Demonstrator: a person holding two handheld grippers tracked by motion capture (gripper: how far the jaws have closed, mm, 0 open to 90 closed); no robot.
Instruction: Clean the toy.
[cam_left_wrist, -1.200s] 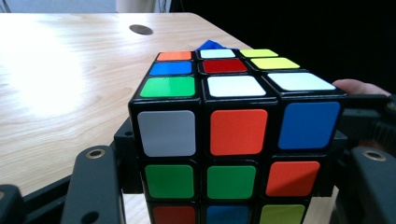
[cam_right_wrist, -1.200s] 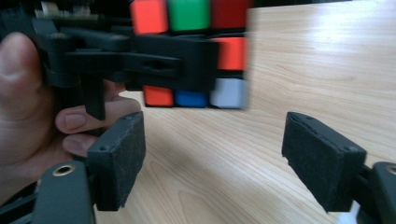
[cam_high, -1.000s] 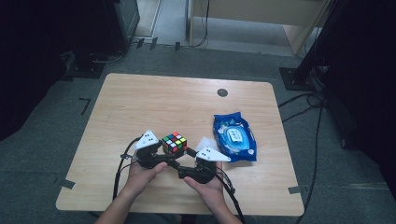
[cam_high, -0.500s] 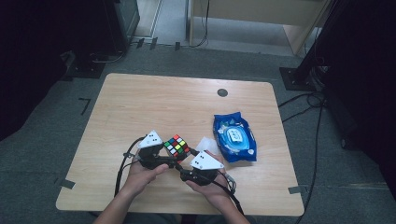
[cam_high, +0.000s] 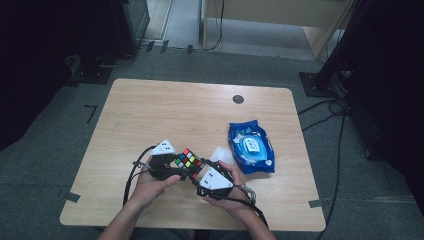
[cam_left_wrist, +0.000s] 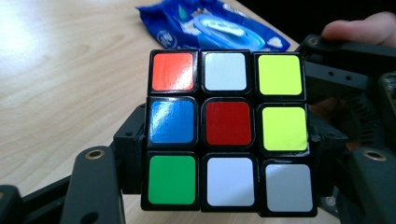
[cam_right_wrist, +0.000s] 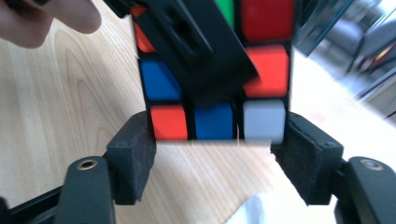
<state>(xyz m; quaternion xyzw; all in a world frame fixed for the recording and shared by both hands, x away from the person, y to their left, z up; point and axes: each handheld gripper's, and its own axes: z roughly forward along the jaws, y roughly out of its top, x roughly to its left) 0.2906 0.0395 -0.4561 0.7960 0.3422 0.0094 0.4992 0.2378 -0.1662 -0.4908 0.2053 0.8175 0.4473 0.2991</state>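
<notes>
Since the earlier high views, the puzzle cube (cam_high: 188, 161) has been drawn nearer the person's edge of the table (cam_high: 150, 110), and the right gripper (cam_high: 201, 170) has been swung in under it.

In the high view, the cube is seen held up between the two tools, just above the wood, with the left gripper (cam_high: 176, 167) at its left side and the right one at its lower right. The blue wipes pack (cam_high: 251, 147) lies untouched to the right, with a white sheet (cam_high: 221, 154) just beside it.

In the left gripper view, the cube (cam_left_wrist: 228, 130) is clamped between the two black jaws, whose pads are pressed against its lower layers; a mixed face of red, white, yellow, blue and green is turned to the camera.

In the right gripper view, the cube (cam_right_wrist: 217, 79) is blurred. Its bottom layer is bracketed by the jaws, yet slim gaps can be made out at both pads, so the grip is judged not closed. The left gripper's jaw is laid across the face.

The colours are scrambled, so little is judged done; nearly all turning is left.
</notes>
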